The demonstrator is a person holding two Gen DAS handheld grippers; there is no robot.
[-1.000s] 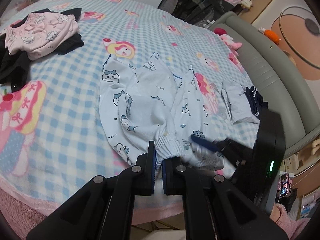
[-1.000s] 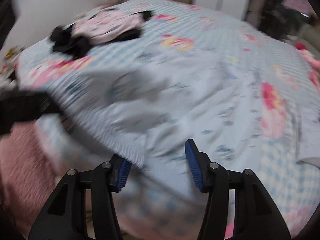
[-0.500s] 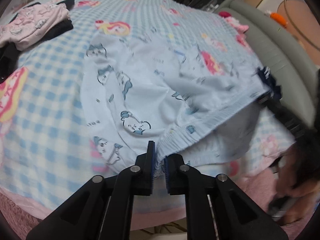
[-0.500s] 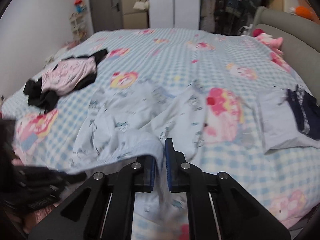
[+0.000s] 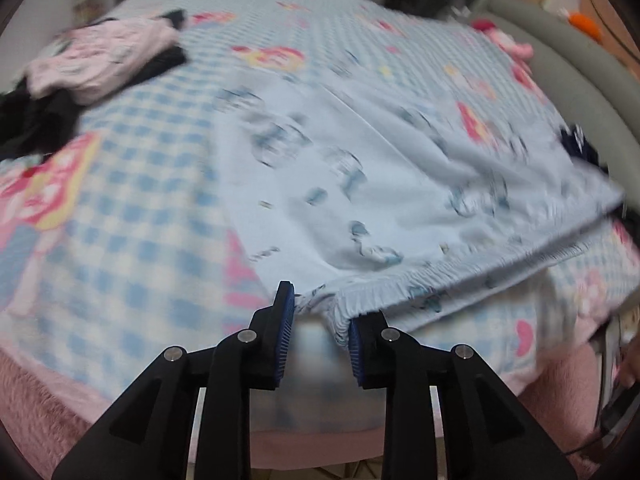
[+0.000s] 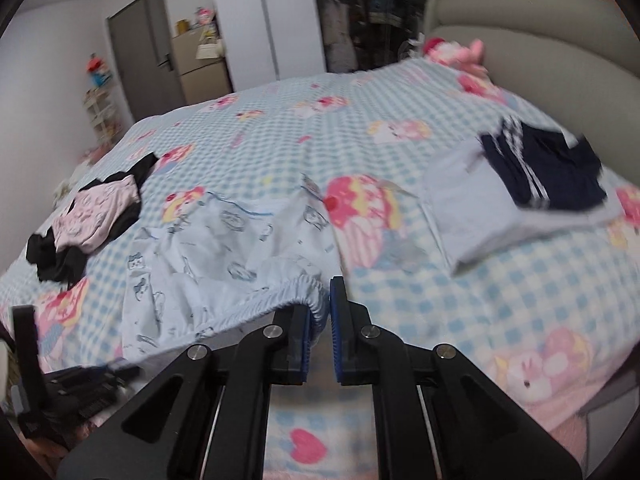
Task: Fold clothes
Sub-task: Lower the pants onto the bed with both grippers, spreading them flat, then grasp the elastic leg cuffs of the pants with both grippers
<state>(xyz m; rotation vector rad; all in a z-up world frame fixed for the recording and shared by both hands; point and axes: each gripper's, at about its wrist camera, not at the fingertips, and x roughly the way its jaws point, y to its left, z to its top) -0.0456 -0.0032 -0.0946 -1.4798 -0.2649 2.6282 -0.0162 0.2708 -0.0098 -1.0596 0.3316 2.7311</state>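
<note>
Light blue cartoon-print pants (image 5: pixel 360 168) lie spread on the checked bedspread (image 5: pixel 152 208), their elastic waistband at the near edge of the bed. My left gripper (image 5: pixel 318 340) is open at the waistband's left end; the gathered cloth still touches its right pad (image 5: pixel 355 350). In the right wrist view the same pants (image 6: pixel 224 248) stretch off to the left. My right gripper (image 6: pixel 320 336) is shut on the waistband's right end, and the elastic bunches between its blue pads. The left wrist view is blurred.
A pink and black clothes pile (image 6: pixel 96 216) sits at the bed's left side. A folded pale garment with a navy striped piece (image 6: pixel 540 168) on top lies to the right. A grey headboard (image 6: pixel 540 48) and a pink plush toy (image 6: pixel 460 52) are beyond.
The left gripper, shut on the waistband before, has opened. The pants have been drawn out flatter and wider across the bed. The right gripper keeps its hold on the waistband.
</note>
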